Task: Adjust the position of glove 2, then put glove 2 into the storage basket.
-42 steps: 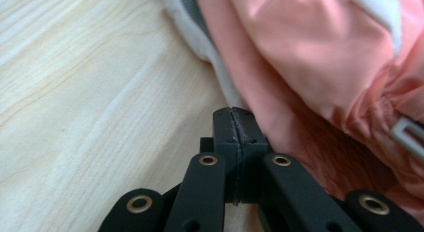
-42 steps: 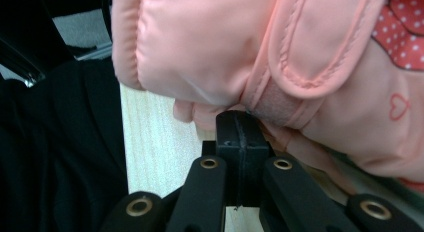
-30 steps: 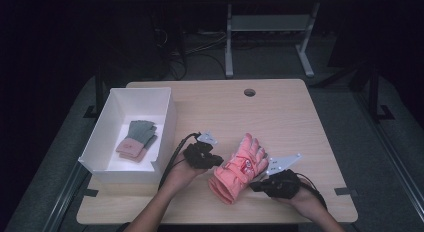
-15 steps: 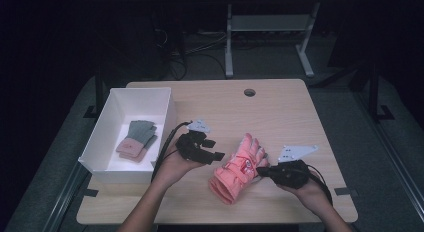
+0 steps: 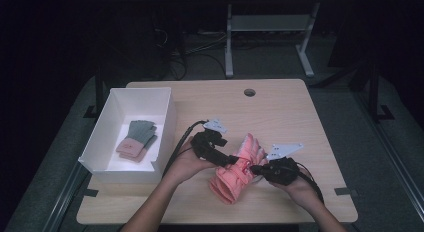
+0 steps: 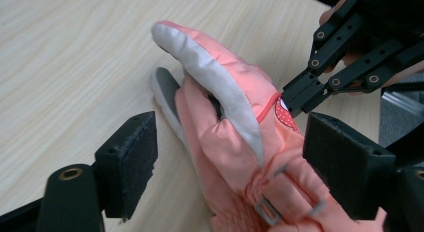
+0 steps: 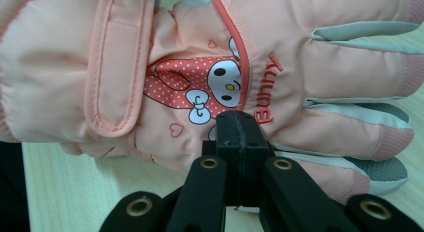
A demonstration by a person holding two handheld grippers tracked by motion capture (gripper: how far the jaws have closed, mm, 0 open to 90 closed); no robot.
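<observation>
The left claw (image 5: 231, 159) has just been opening. A second ago it sat low and tight at the near left side of the pink glove (image 5: 238, 168). Now its two black jaws stand spread wide, one on each side of the glove, and the pads do not press on it. In the left claw view the glove (image 6: 235, 142) lies between the jaws with bare wood showing beside the left pad. The left hand (image 5: 186, 164) has also come up a little from where it was.

The right claw (image 5: 256, 168) is pressed tight on the right edge of the pink glove. In the right claw view its jaws are squeezed together on the cloth just under the bunny picture (image 7: 212, 89).

The glove lies on the surface (image 5: 280, 107), near the front and a bit right of the middle. It has turned a little, and its cuff end has slid nearer.

Far to the left stands a white box (image 5: 167, 119) with a green and pink pair of gloves (image 5: 137, 138) inside.

I think the left claw has let go so it can grab a new spot. The pink glove may go into the box next.
</observation>
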